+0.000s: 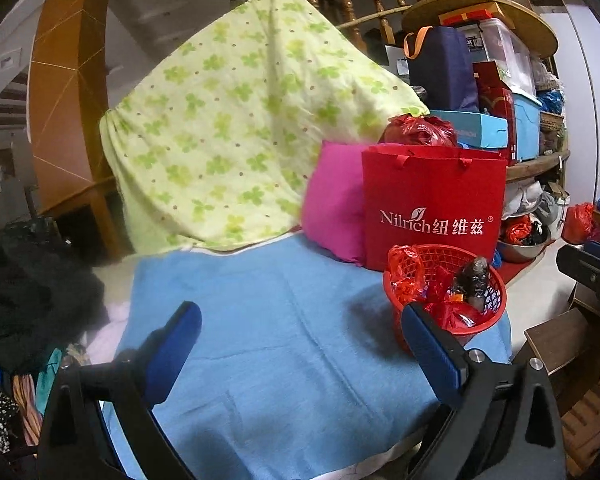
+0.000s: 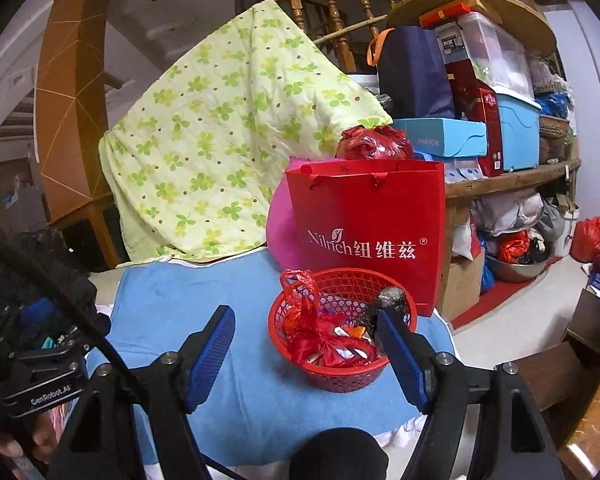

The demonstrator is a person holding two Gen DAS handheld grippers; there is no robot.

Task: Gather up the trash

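A red mesh basket (image 2: 342, 376) stands on a blue towel (image 2: 228, 408), holding red plastic bags (image 2: 320, 344), wrappers and a dark crumpled bag (image 2: 390, 300). It also shows in the left wrist view (image 1: 496, 276) at the towel's right edge. My right gripper (image 2: 302, 320) is open and empty, its fingers either side of the basket's near-left part. My left gripper (image 1: 300, 312) is open and empty above the blue towel (image 1: 280, 340), its right finger (image 1: 432, 356) in front of the basket. The right gripper's body shows at the left wrist view's right edge (image 1: 592, 268).
A red Nilrich paper bag (image 2: 368, 240) stands behind the basket beside a pink cushion (image 2: 280, 228). A green clover quilt (image 2: 220, 140) leans behind. Boxes and bins (image 2: 516, 128) crowd shelves at right. Dark clothes (image 1: 28, 280) lie left. A wooden stool (image 1: 560, 344) stands right.
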